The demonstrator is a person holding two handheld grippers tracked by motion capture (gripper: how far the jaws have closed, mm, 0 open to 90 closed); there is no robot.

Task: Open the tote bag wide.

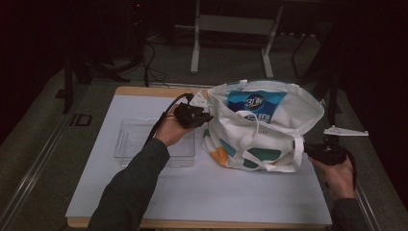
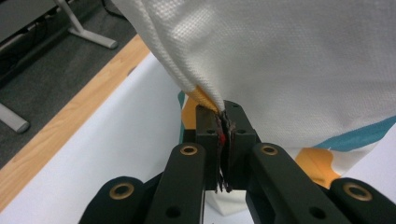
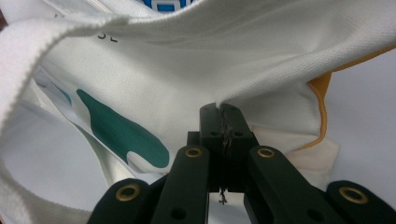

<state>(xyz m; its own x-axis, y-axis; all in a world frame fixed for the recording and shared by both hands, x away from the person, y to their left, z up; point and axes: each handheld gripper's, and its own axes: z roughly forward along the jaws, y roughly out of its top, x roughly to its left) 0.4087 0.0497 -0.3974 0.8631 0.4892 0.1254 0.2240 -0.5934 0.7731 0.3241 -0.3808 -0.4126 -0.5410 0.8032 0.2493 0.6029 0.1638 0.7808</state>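
White tote bag [image 1: 262, 126] with teal, blue and orange patches standing upright on the white-topped bench [image 1: 202, 192], mouth held wide open. Landmark for everything below: the tote bag. At its left rim, left gripper [image 1: 201, 117], carried by a hand in a dark sleeve, jaws pressed together and pinching the bag's edge; in the left gripper view, left gripper [image 2: 224, 122] clamped on a fold of white woven cloth with an orange trim, the bag's wall [image 2: 289, 60] rising above and to the right of the jaws. At its right rim, low near the bench, right gripper [image 1: 308, 147], jaws likewise pressed together on the fabric; in the right gripper view, right gripper [image 3: 224, 119] nipping a pleat of the white cloth [image 3: 261, 70], a teal patch to the left of the jaws and an orange band to the right. Inside the bag, against its far wall, a blue and white package [image 1: 255, 103] with printed lettering, too small to read. Just left of the bag, beneath the left forearm, a clear plastic tray [image 1: 130, 139] lying flat on the bench. Right of the bag, beside the right gripper, a grey three-cornered plate [image 1: 345, 131]. Beyond the bag, past the bench's wooden far edge, the white legs of a stand [image 1: 195, 48] on dark floor.
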